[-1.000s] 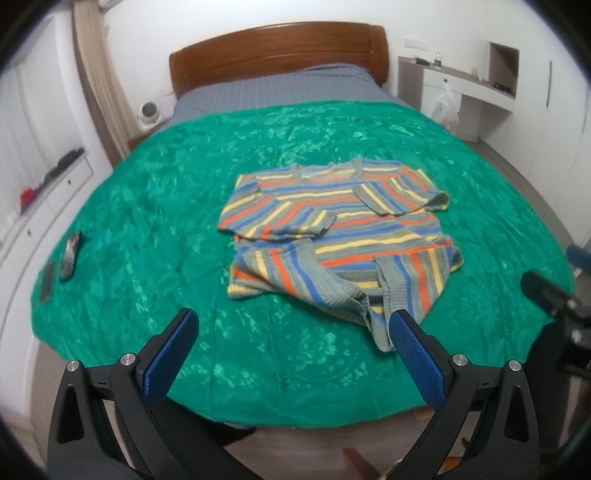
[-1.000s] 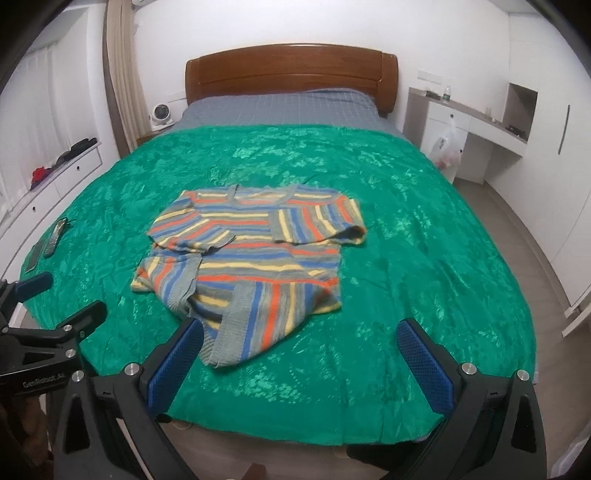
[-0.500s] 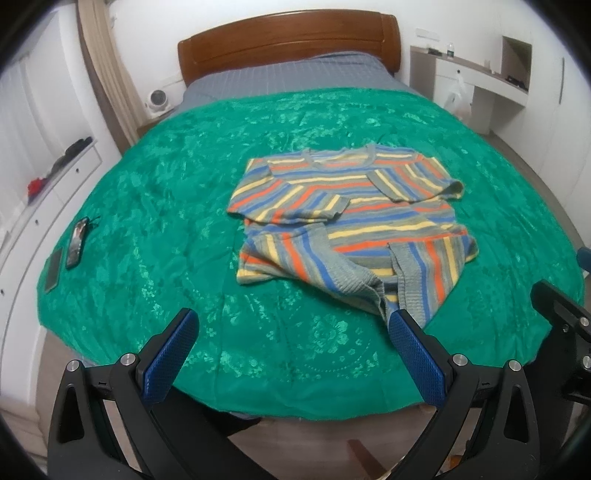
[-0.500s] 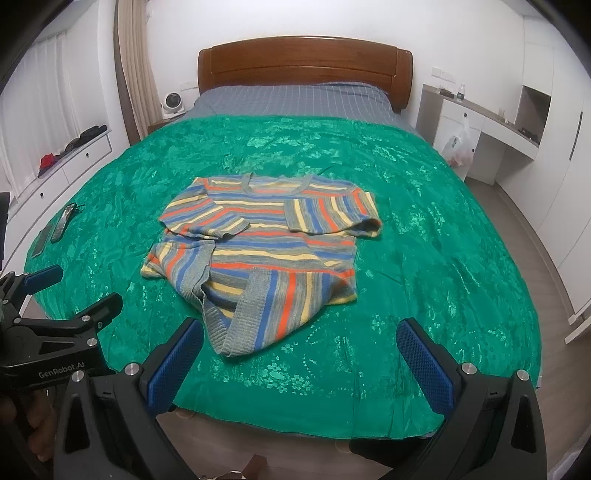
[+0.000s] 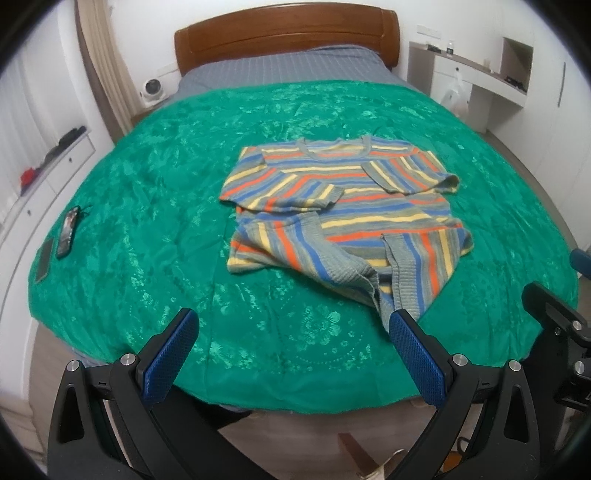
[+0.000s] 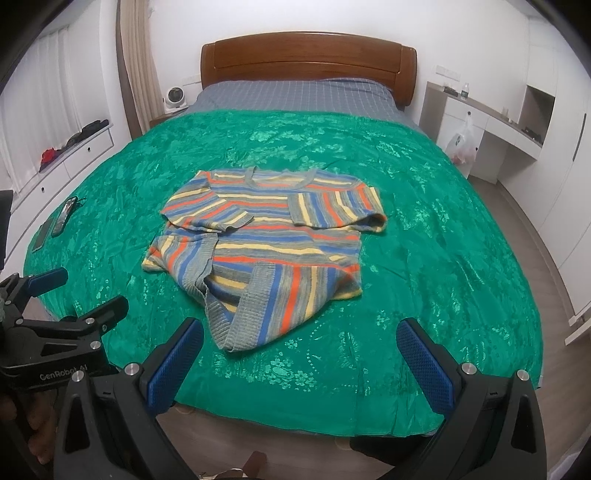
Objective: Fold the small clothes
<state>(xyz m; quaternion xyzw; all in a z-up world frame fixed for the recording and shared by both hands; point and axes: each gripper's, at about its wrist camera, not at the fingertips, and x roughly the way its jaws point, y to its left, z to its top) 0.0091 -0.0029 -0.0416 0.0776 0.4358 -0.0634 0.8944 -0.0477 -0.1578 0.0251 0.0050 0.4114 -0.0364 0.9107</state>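
A small striped knit sweater (image 5: 343,210) in grey, blue, orange and yellow lies on the green bedspread (image 5: 147,221), sleeves folded in over the chest and the lower corners turned up. It also shows in the right wrist view (image 6: 273,243). My left gripper (image 5: 291,325) is open and empty, near the bed's front edge, short of the sweater's hem. My right gripper (image 6: 299,336) is open and empty, just in front of the hem. The left gripper's body (image 6: 55,332) shows at the left of the right wrist view.
Two phones (image 5: 66,232) lie near the bed's left edge. The wooden headboard (image 5: 288,33) stands at the back, a white desk (image 6: 491,122) with a hanging plastic bag (image 6: 461,144) to the right, and white drawers (image 6: 74,147) to the left.
Both grippers have drawn back and risen a little from the bed, so the sweater sits farther off. The sweater has not moved. Both jaws stay open.
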